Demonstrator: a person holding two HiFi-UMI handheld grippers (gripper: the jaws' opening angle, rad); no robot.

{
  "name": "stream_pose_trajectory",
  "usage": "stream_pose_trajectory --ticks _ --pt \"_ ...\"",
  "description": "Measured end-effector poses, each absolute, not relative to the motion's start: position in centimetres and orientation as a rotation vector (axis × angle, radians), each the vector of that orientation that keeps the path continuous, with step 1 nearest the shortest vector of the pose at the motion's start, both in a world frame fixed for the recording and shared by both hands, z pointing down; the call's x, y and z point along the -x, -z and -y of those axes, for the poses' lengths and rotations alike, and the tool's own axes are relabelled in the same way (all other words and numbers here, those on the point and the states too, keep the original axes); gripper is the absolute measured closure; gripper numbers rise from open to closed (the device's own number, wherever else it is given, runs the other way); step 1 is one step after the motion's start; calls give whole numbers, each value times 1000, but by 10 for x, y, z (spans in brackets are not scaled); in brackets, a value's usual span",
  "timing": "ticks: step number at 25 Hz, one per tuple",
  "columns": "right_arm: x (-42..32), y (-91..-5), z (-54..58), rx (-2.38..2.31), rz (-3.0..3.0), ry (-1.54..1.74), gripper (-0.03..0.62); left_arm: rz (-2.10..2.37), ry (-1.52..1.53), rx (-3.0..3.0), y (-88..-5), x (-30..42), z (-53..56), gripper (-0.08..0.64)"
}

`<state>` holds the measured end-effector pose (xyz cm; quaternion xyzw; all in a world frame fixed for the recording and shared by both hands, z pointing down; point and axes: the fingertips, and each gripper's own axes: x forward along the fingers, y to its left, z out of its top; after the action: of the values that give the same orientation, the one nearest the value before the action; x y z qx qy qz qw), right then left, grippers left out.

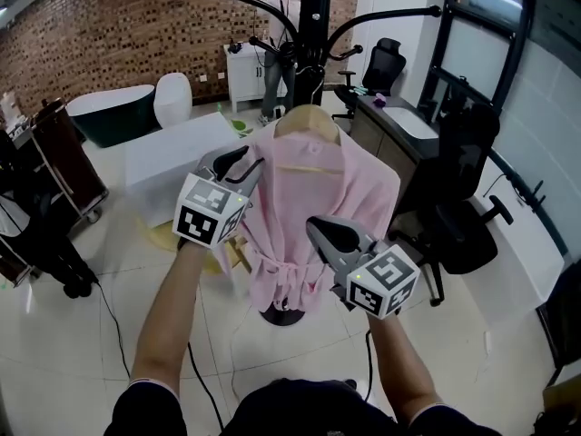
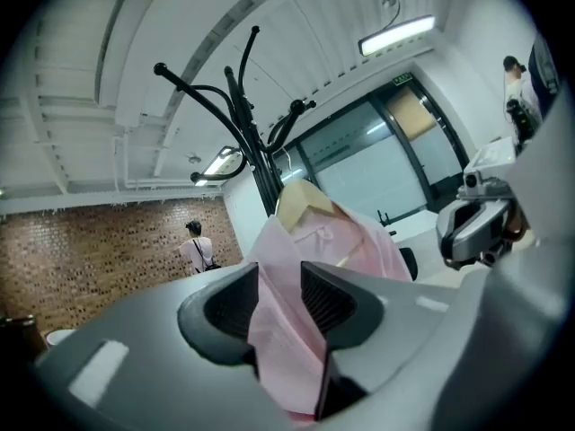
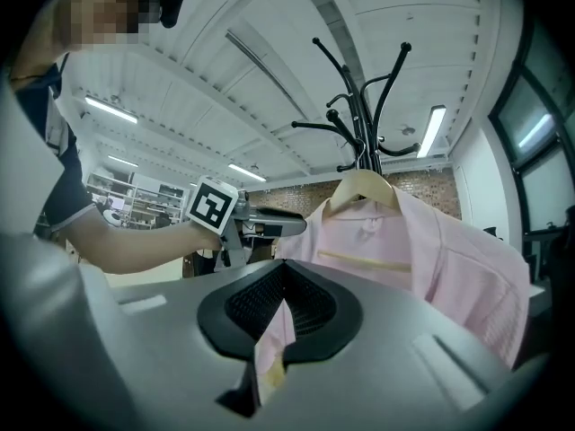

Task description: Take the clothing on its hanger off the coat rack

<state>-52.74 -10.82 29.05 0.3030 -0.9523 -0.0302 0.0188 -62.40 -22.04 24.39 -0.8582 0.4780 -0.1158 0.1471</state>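
Observation:
A pink garment [image 1: 318, 198] hangs on a wooden hanger [image 1: 309, 121] hooked on the black coat rack [image 1: 313, 25]. My left gripper [image 1: 250, 166] is at the garment's left shoulder edge. In the left gripper view its jaws [image 2: 278, 299] stand apart with a fold of the pink cloth [image 2: 283, 330] loose between them, below the hanger [image 2: 301, 200]. My right gripper [image 1: 318, 230] is lower, at the garment's front near the waist tie. In the right gripper view its jaws [image 3: 283, 299] are pinched together on a strip of pink cloth [image 3: 274, 339], with the hanger [image 3: 364, 187] and rack [image 3: 364, 106] above.
A black office chair [image 1: 463, 198] stands right of the rack beside a desk [image 1: 399, 121]. A white table [image 1: 172, 153], a dark tub [image 1: 109, 112] and a brown cart [image 1: 54, 162] are at the left. A person [image 1: 281, 7] stands far behind. A cable [image 1: 195, 371] runs over the floor.

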Motion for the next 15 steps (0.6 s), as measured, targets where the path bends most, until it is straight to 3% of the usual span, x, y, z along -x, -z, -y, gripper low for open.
stream_pose_trajectory --ticks 9,15 --pt "516 -291 111 -999 2931 96 591 -1255 630 2337 -235 615 264 253" --pt "506 -293 115 -1041 2927 76 591 -1098 835 2362 -252 598 284 244"
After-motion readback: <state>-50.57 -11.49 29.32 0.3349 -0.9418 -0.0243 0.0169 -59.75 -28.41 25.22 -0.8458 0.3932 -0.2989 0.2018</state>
